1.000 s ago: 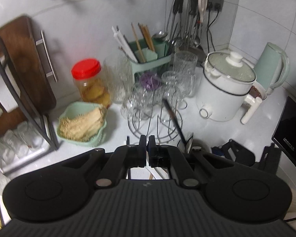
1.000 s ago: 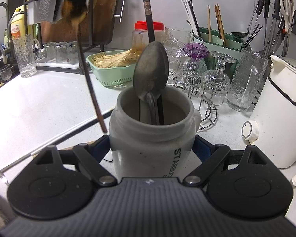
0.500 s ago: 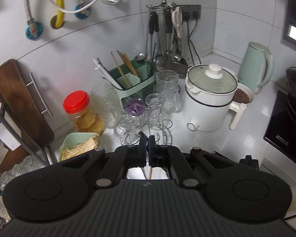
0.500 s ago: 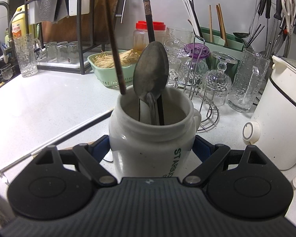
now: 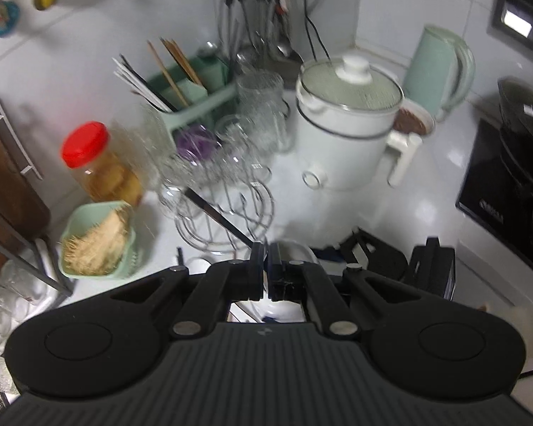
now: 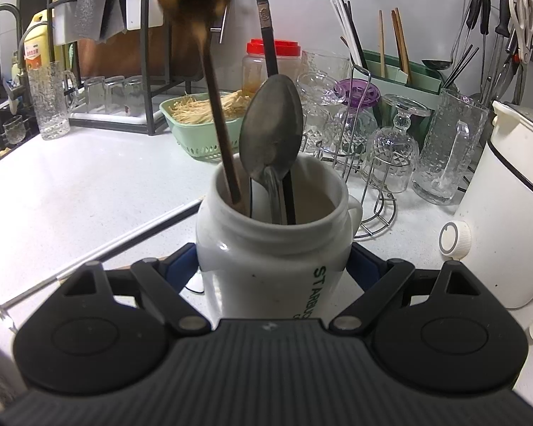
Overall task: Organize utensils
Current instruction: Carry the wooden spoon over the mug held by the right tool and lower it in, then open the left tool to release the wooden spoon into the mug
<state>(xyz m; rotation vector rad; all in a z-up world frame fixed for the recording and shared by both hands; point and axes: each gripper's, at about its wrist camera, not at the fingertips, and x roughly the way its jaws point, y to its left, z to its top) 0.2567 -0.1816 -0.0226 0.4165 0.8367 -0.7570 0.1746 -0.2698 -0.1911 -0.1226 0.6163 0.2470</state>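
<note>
- White mug (image 6: 273, 248): upright on the white counter (image 6: 71, 206), clamped at its sides between the blue pads of the right gripper (image 6: 273, 266); jaws part open at mug width. Green lettering on its front.
- Spoon (image 6: 272, 131): metal, handle down inside the mug, bowl standing above the rim.
- Black chopstick (image 6: 273, 71): upright in the mug, behind the spoon.
- Brown chopstick (image 6: 220, 124): tilted, lower tip inside the mug at its left side; upper end runs into a dark blurred shape at top, likely the left gripper.
- Left gripper (image 5: 266, 266): jaws closed; in its own view nothing between the pads can be made out, so whether it is what holds the brown chopstick I cannot tell. It hangs over the mug.
- White-and-black chopstick (image 6: 124, 245): lying flat on the counter, left of the mug.
- Thin metal skewer (image 6: 28, 294): flat on the counter, left of the mug, nearer the camera.
- Green basket (image 6: 199, 120): behind the mug, holding pale strands.
- Red-lidded jar (image 6: 263, 64): behind the basket.
- Wire rack of glasses (image 6: 373, 142): behind the mug to the right.
- Green utensil caddy (image 6: 398, 67): behind the rack, chopsticks standing in it.
- White cooker (image 6: 508, 213): right of the mug.
</note>
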